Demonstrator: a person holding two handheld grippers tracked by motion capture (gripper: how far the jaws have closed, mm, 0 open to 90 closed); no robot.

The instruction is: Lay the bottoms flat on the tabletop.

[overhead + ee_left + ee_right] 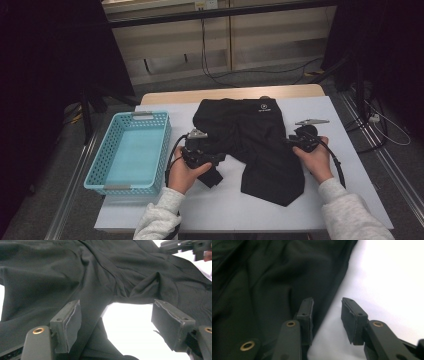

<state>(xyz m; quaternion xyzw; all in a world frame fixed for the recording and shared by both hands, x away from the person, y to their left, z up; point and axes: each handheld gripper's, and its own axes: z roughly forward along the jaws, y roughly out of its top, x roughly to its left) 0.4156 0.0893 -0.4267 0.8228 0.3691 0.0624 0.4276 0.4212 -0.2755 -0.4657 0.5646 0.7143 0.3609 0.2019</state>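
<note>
Garment (255,145): matt black cloth, smooth and softly creased, with a small white print near the worktop's far edge. Basket (131,152): light blue perforated plastic, slightly glossy. Worktop (350,175): smooth white sheet over a wood-look board. Left gripper's (116,325) pads (72,325): matt grey, frayed rubbery facing.

Our left gripper (212,159) sits low at centre-left, jaws spread wide with nothing pressed between them. Our right gripper (292,140) faces inward, jaws parted narrowly.
</note>
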